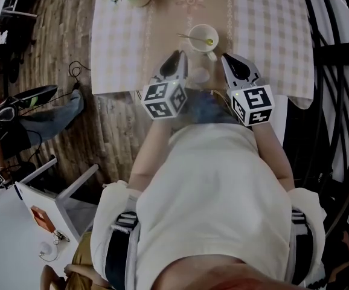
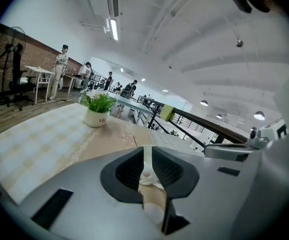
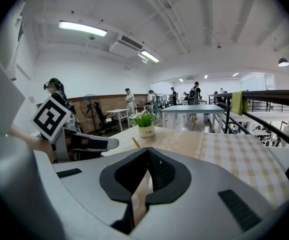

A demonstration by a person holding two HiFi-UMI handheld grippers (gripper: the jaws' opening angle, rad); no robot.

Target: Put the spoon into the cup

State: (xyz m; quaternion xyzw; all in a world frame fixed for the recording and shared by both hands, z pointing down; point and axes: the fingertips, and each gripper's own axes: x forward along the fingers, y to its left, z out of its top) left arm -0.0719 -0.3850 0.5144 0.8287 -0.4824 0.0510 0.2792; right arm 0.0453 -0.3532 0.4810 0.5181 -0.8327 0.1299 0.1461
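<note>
As the head view shows from above, the slim metal spoon (image 1: 192,37) with a yellowish bowl lies in the round white cup (image 1: 214,30) on the pale checked tablecloth (image 1: 120,47). Its bowl sits inside and its handle projects over the rim toward picture-left, so its long axis runs crosswise to both grippers. The grey left gripper (image 1: 178,54) and the grey right gripper (image 1: 225,57), each bearing a black-and-white marker cube (image 1: 163,99), point up the picture from the near table edge. The cup lies ahead, between their two lines. The left gripper is nearer the spoon's free handle end, and the right gripper is just beside the cup's side handle. Neither touches cup or spoon. From this lie the placing reads as done, and the move to come is judged a draw straight back, clear of the projecting handle.

Left gripper view: the jaws stand a narrow slit apart, with nothing pressed between the black ribbed pads (image 2: 129,171). A white shape (image 2: 145,174) with a pink mark shows through the slit. It is probably the cup beyond, though that is not certain. A small white pot (image 2: 95,118) of green leaves stands farther along the table.

Right gripper view: the jaws meet at their tips and hold nothing. A thin yellowish stick (image 3: 136,142) rises beside the left gripper. It may be the spoon's handle, but it is too small to tell.
</note>
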